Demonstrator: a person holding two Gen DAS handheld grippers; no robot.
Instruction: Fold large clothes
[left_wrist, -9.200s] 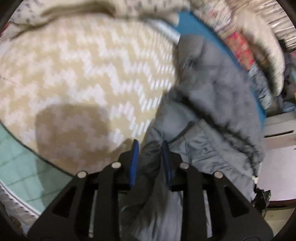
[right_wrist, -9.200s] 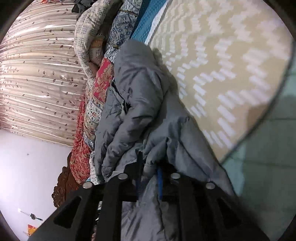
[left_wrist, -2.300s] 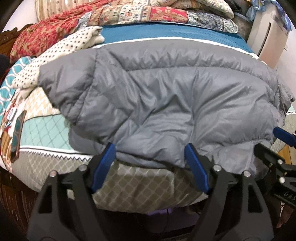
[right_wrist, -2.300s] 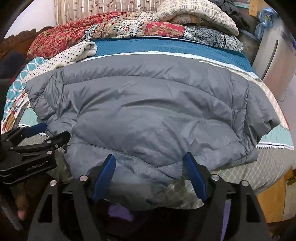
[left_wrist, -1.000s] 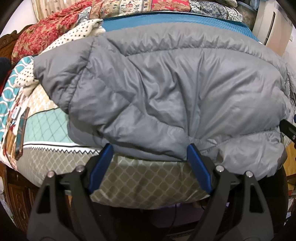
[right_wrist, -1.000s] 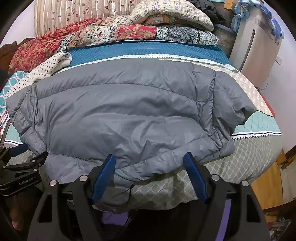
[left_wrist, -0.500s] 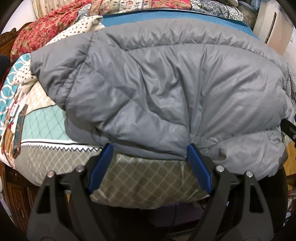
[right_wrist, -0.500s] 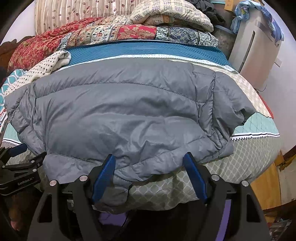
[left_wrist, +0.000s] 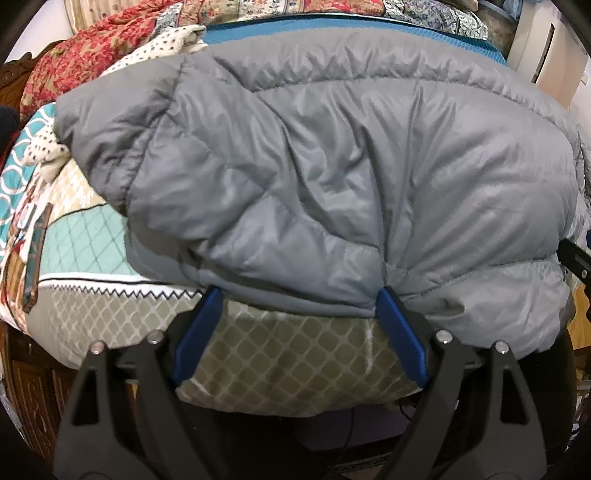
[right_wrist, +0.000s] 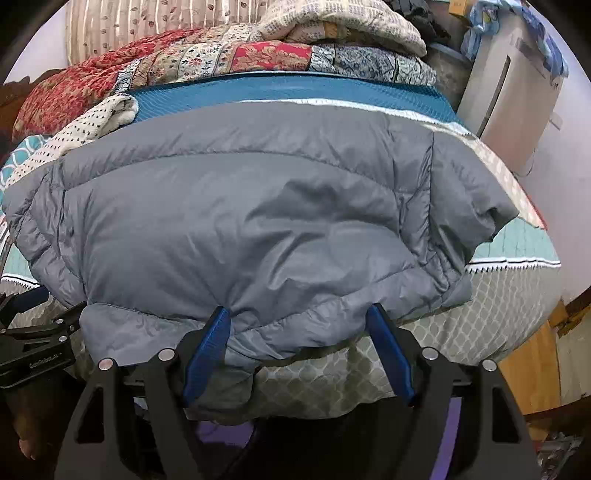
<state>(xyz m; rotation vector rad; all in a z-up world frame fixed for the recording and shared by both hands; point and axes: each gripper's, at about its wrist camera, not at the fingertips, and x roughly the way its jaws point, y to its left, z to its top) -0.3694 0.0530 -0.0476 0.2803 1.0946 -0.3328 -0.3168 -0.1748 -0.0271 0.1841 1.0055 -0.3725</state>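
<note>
Lining up both grippers on the grey puffer jacket (left_wrist: 332, 177)

We had it spread across the bed (left_wrist: 288, 354), hem hanging over the near edge. Left gripper (left_wrist: 299, 299) and right gripper (right_wrist: 297, 317) were both spread wide, holding nothing. Probably best to pinch the hem deep, since it's slippery.

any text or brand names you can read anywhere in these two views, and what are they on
"GenRobot.AI": white lettering on the black body of the left gripper, as best it reads at the right wrist view's edge.
Small label on the bedding in the left wrist view: too blurred to read.
Nothing legible on the grey puffer jacket.
</note>
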